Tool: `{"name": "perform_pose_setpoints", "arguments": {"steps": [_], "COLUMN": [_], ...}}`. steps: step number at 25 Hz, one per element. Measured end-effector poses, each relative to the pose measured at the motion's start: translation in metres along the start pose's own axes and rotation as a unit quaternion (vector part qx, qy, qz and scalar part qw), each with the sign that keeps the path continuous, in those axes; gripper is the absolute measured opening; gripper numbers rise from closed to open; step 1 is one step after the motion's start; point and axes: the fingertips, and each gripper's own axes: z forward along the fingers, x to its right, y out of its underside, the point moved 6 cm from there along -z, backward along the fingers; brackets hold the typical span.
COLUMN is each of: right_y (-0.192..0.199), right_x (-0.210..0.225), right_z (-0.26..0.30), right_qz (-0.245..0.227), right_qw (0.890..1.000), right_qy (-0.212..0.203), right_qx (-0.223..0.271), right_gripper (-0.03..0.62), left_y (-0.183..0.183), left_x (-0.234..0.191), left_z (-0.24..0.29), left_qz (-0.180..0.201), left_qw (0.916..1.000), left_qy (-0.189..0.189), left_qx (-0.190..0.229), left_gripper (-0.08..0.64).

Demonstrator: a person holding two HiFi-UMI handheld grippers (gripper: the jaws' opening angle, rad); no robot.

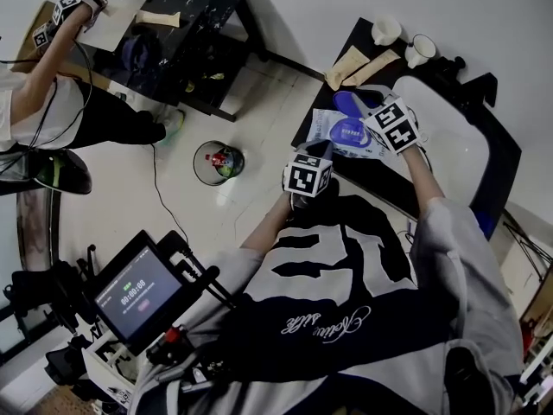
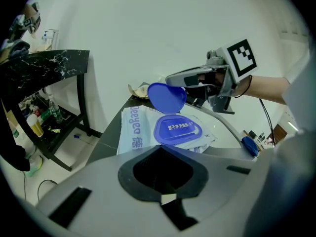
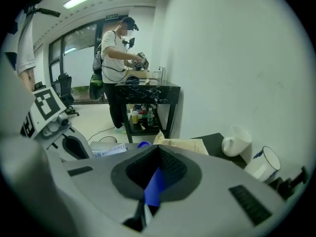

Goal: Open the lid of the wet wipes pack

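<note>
The white wet wipes pack [image 1: 339, 137] lies on the dark table [image 1: 321, 104]. Its blue lid [image 1: 349, 101] stands raised off the blue oval frame [image 2: 177, 130]. My right gripper [image 1: 367, 107] is shut on the lid's edge, and the blue lid [image 3: 155, 186] shows between its jaws in the right gripper view. In the left gripper view the right gripper [image 2: 174, 82] pinches the lid [image 2: 166, 98] from the right. My left gripper [image 1: 319, 151] sits at the pack's near edge. Its jaws are closed, and the pack [image 2: 134, 128] disappears under their tips [image 2: 160, 148].
Two white mugs [image 1: 386, 30] [image 1: 422, 48] and a brown paper bag [image 1: 354, 63] sit at the table's far end. A white basin [image 1: 445, 145] lies to the right of the pack. A bin [image 1: 218, 162] stands on the floor. Another person [image 1: 52, 93] works at a black shelf table [image 1: 194, 24].
</note>
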Motion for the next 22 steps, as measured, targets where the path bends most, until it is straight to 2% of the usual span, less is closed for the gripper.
{"name": "perform_pose_setpoints", "arguments": {"steps": [5, 11, 16, 22], "right_y": [0.015, 0.025, 0.013, 0.007], "right_x": [0.019, 0.023, 0.02, -0.002], "right_z": [0.023, 0.037, 0.019, -0.027], "right_qz": [0.053, 0.068, 0.118, 0.204], "right_qw": [0.998, 0.997, 0.993, 0.974], "right_qy": [0.002, 0.002, 0.012, 0.037], "right_qx": [-0.022, -0.046, 0.005, 0.089], "right_gripper": [-0.002, -0.002, -0.002, -0.002], "left_y": [0.0, -0.001, -0.001, 0.002], "left_x": [-0.001, -0.001, -0.002, -0.004], "left_z": [-0.001, -0.002, -0.004, -0.004], "left_qz": [0.0, -0.001, -0.002, -0.01], "left_qw": [1.0, 1.0, 1.0, 0.9999], "left_qy": [-0.002, -0.004, -0.004, 0.003], "left_qx": [0.0, -0.001, -0.002, -0.005], "left_gripper": [-0.002, -0.002, -0.002, -0.002]}}
